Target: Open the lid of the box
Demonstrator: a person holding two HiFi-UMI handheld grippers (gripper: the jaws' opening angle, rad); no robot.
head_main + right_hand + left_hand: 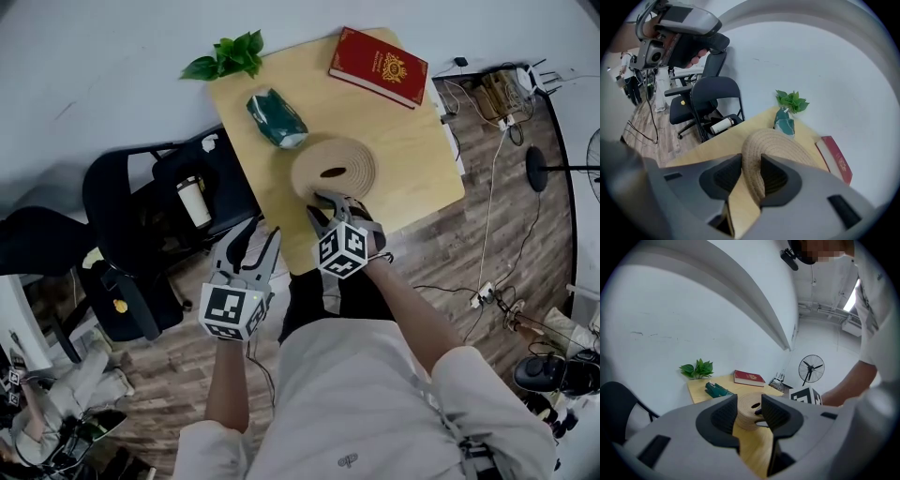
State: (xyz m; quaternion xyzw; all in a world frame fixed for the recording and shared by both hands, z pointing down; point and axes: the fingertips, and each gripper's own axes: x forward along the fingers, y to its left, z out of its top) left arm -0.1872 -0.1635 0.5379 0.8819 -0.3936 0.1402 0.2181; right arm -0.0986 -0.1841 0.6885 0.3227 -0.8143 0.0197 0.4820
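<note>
1. Left gripper (261,239) hangs nearest the person, off the near edge of the table (412,159), above the floor. Its jaws stand wide apart with nothing between them; its own view only looks past them at the box (746,420) further off.
2. Right gripper (330,204) is the one at work. It reaches over the table's near edge and meets the round woven box on the side closest to the person.
3. In the right gripper view the jaws are drawn in to a narrow gap, and the rim of the lid (780,140) stands upright between them, one pad on each face. I judge this a hold on the lid's near rim.
4. Seen from the head view, the lid (333,167) is a stepped disc with a dark oval hole at its middle. It looks seated flat on the box, near the table's middle and towards the person's side.
5. What matters most: the whole lid lies straight ahead of the right gripper, away from the person. Being round, it has no long axis to line up with.
6. Judged from this, the lift should go up and slightly forward, hinging on the far rim.
7. A green pouch (277,118) lies just beyond the box on its left, and a red book (378,66) sits well apart at the far corner.
</note>
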